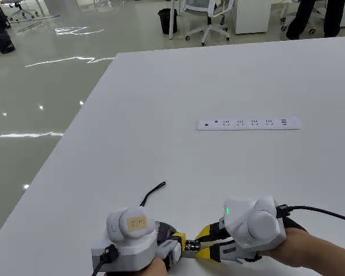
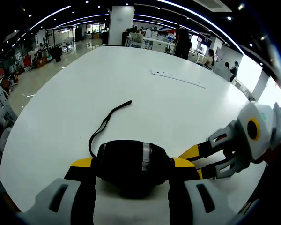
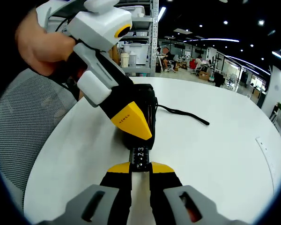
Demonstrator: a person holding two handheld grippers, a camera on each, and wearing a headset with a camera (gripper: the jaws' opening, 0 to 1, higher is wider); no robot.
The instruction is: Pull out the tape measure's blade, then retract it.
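White bench [image 1: 218,80] in an office with a glossy floor [image 1: 46,98]; power strip [image 1: 248,123] mid-bench. At the near edge, fingers of the left gripper [image 2: 133,164] clamp the tape measure [image 2: 126,152], largely hidden in the head view; those of the right gripper [image 3: 140,168] pinch its blade [image 3: 140,153].

Bright, sharp (fisheye edges perhaps soft)

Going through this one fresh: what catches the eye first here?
At the near edge of the white table, the left gripper clamps the black tape measure while the right gripper pinches its blade, drawn out only slightly. Farther out lies a white power strip, and the tape's black strap rests nearby.
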